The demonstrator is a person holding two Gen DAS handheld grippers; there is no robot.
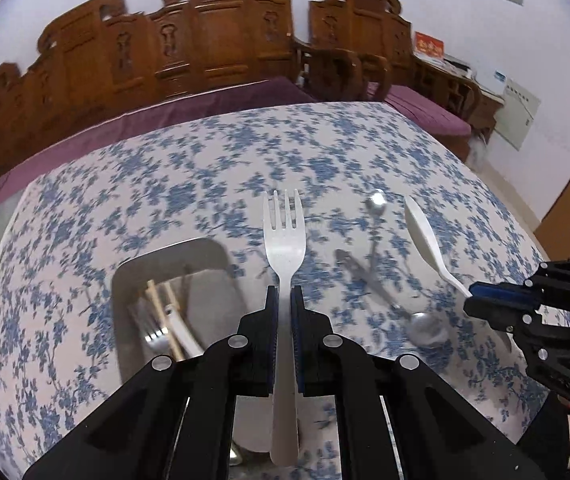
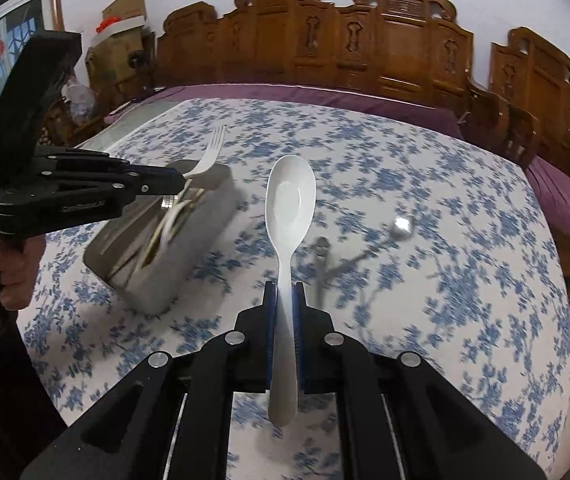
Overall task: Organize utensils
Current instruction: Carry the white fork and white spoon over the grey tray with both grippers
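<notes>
Left wrist view: the left tongs [image 1: 283, 300] are closed on the handle of a white fork [image 1: 284, 236], whose long axis runs straight up the frame, tines away from the camera. The grey tray [image 1: 125, 276], with some utensils already inside, lies at lower left, just beside the fork, on the flowered counter [image 1: 85, 208]. The right tongs [image 2: 283, 300] hold a white spoon [image 2: 290, 200] by its handle, bowl pointing up the frame. In the right wrist view the tray sits at middle left, clearly further from the spoon than from the fork, so I judge that the left hand is nearer for the drop. Two metal spoons [image 1: 425, 326] lie crossed on the counter at right. Small writing on the left tongs' body is too blurred to read.
</notes>
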